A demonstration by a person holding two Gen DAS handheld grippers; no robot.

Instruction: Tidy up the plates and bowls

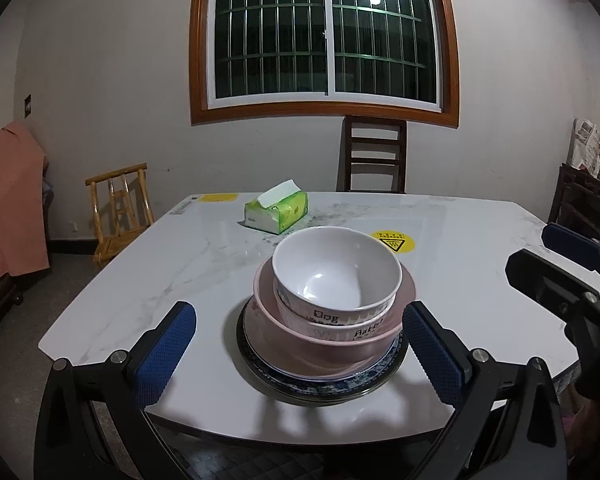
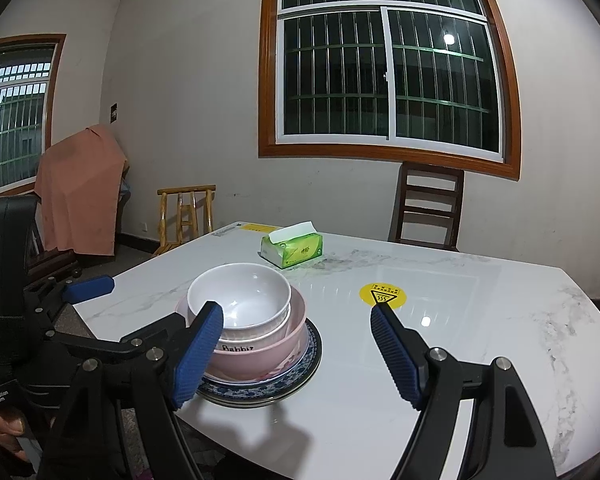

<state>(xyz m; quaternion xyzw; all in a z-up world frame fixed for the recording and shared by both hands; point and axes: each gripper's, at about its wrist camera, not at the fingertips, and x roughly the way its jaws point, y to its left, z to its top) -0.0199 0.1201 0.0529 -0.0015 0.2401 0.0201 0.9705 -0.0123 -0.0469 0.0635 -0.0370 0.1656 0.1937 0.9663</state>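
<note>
One stack stands near the front edge of the marble table (image 1: 460,280). At the bottom lies a blue-patterned plate (image 1: 340,386) (image 2: 296,376). A pink bowl (image 1: 320,346) (image 2: 276,354) sits on it, holding a lettered white bowl (image 1: 360,326) (image 2: 256,338) and a plain white bowl (image 1: 338,270) (image 2: 240,292) on top. My left gripper (image 1: 300,322) is open, its blue pads either side of the stack and apart from it. My right gripper (image 2: 296,312) is open to the right of the stack, with nothing between its fingers. The right gripper's body (image 1: 560,280) shows at the right edge of the left wrist view.
A green tissue pack (image 1: 277,213) (image 2: 293,249) lies at the far side of the table, and a round yellow sticker (image 1: 392,242) (image 2: 383,294) sits on the top. A dark chair (image 1: 374,156) stands behind the table. A bamboo chair (image 1: 120,216) is at the left.
</note>
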